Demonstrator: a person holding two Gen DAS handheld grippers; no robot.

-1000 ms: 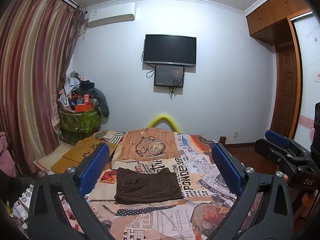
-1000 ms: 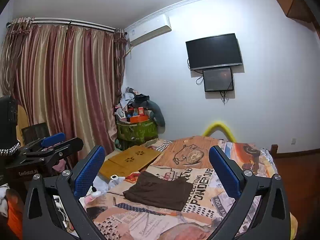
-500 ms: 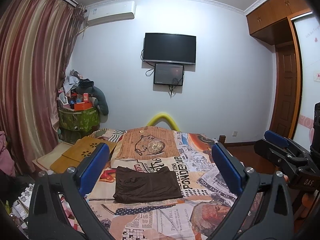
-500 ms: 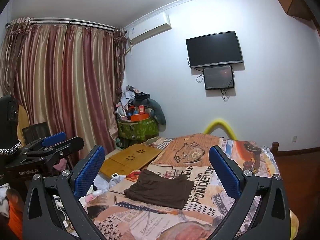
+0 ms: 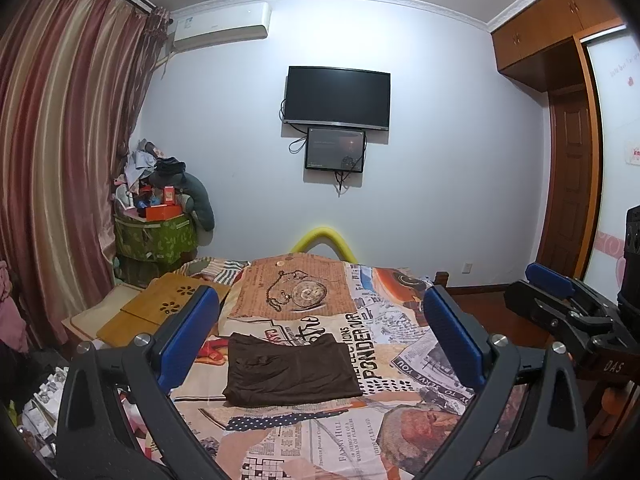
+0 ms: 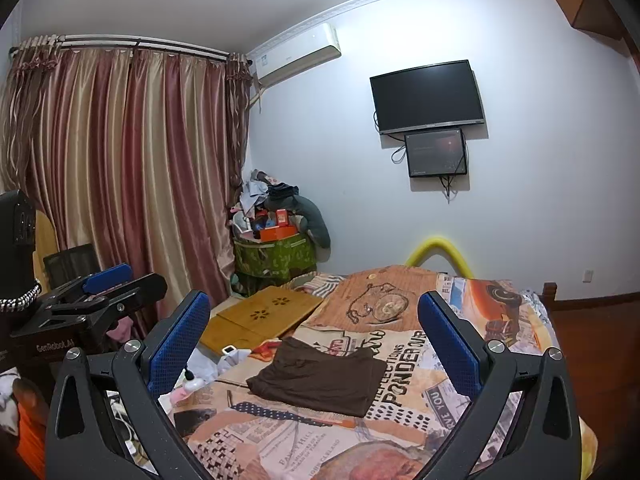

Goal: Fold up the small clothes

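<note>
Your left gripper and right gripper gape wide, empty; ahead, the folded brown cloth garment lies beside "PONDER OVER" on the newsprint-patterned bedspread.

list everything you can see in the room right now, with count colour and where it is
brown garment: 1, dark brown, folded flat on the bed
bedspread: 1, newspaper print in orange and cream, covering the bed
tv: 1, black, on the far wall
small screen: 1, dark, under the tv
air conditioner: 1, white, high on the wall
curtains: striped red and gold, at the window
green box: 1, in the corner, clutter piled on top
wooden boards: tan, beside the bed
left gripper: 1, blue pads, open, empty
right gripper: 1, blue pads, open, empty
</note>
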